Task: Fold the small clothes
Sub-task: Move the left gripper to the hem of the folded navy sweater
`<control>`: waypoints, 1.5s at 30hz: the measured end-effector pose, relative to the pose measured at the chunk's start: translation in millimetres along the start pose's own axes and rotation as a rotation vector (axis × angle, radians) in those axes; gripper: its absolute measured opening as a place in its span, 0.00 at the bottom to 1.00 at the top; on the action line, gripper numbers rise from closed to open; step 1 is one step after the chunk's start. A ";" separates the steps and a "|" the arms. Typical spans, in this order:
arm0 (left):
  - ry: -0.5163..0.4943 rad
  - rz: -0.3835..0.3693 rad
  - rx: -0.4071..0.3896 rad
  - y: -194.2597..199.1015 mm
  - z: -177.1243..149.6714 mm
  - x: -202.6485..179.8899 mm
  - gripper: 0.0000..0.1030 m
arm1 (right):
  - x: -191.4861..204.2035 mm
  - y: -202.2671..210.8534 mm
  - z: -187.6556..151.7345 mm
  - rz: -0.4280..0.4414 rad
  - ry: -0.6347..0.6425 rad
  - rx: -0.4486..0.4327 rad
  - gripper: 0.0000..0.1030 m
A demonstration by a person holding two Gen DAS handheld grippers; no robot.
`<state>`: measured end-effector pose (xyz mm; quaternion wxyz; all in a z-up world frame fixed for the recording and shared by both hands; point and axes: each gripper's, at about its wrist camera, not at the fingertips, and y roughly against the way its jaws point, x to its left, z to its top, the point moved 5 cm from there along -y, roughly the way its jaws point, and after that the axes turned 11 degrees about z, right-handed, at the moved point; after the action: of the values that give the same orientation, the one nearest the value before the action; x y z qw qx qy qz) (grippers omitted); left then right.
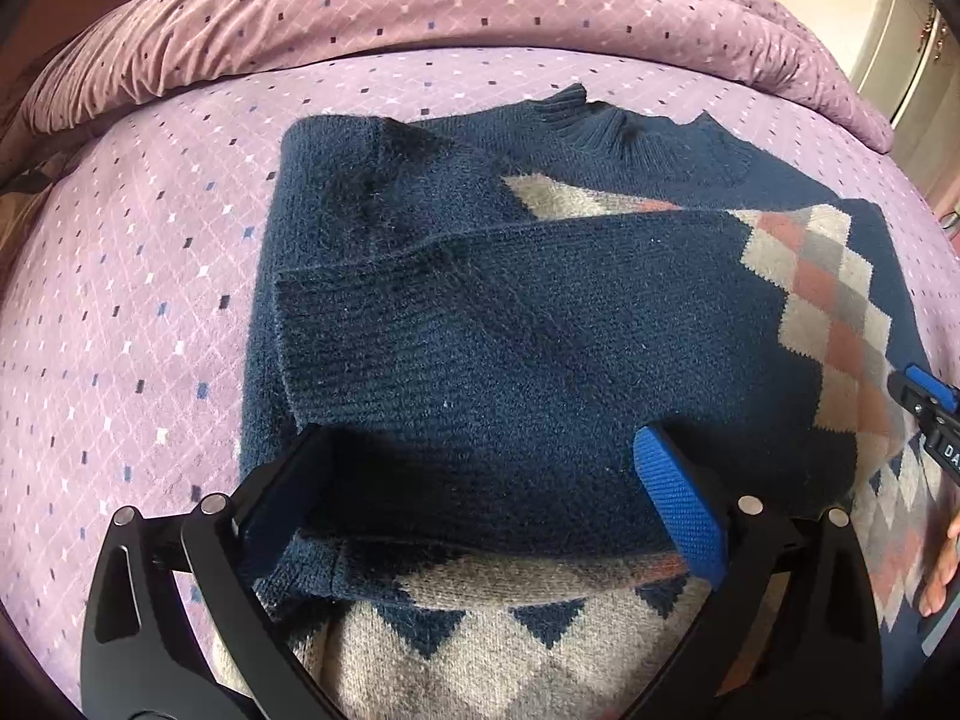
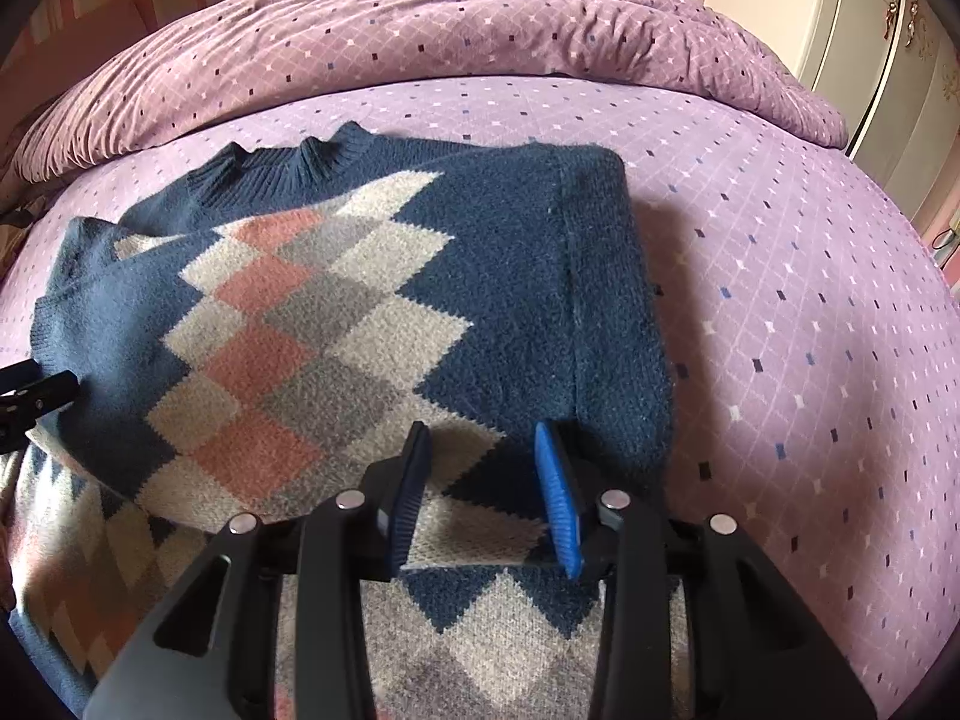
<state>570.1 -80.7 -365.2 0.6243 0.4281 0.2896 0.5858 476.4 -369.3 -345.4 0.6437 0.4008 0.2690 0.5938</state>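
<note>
Left wrist view: lay on a lilac diamond-print bedsheet (image 1: 150, 276), a navy knitted sweater with a grey, cream and salmon argyle panel (image 1: 510, 330), partly folded, one navy sleeve laid crosswise over the body, ribbed collar (image 1: 606, 120) at the far side. Beyond it, bunched along the far edge of the bed, a mauve quilt in the same print (image 1: 420, 6). Hovered at the near hem, the left gripper (image 1: 480, 480), black-framed with blue ribbed pads (image 1: 678, 504), jaws spread wide, straddling the folded sleeve's near edge and closed on nothing. Poked in at the right edge, the tip of the right gripper (image 1: 921, 399), against the argyle panel; whether pinching cloth, could not be told from here. Lower right, part of a bare hand (image 1: 942, 570).

Right wrist view: showed the same sweater (image 2: 336, 312) from its other side, argyle panel uppermost, navy folded edge to the right, collar (image 2: 282, 168) far left, sheet (image 2: 810, 312) and quilt (image 2: 450, 30) beyond. Sat low at the near hem, the right gripper (image 2: 483, 504), jaws parted moderately, a strip of cream and navy knit visible between the pads (image 2: 555, 498); gripped nothing. At the left edge, the left gripper's black tip (image 2: 36, 390), just beside the sleeve cuff. Upper right, a cream panelled cabinet (image 2: 870, 48).
</note>
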 end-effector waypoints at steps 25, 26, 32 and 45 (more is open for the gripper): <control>0.001 0.013 -0.035 127.1 -143.5 47.7 0.97 | 30.2 126.8 -111.7 -0.019 -0.003 -0.075 0.74; 0.014 -0.002 -0.031 129.6 -149.1 49.5 0.97 | 30.6 130.3 -115.4 -0.024 0.001 -0.078 0.74; 0.046 -0.023 -0.027 145.5 -171.7 58.3 0.97 | 35.9 160.6 -137.6 -0.034 0.029 -0.095 0.74; 0.014 -0.003 -0.004 164.9 -233.2 70.0 0.97 | 42.1 187.7 -186.3 -0.029 0.046 -0.049 0.74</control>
<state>299.4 24.7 -320.0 0.6238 0.4223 0.2935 0.5885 226.5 -296.4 -282.6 0.6555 0.3670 0.2749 0.6001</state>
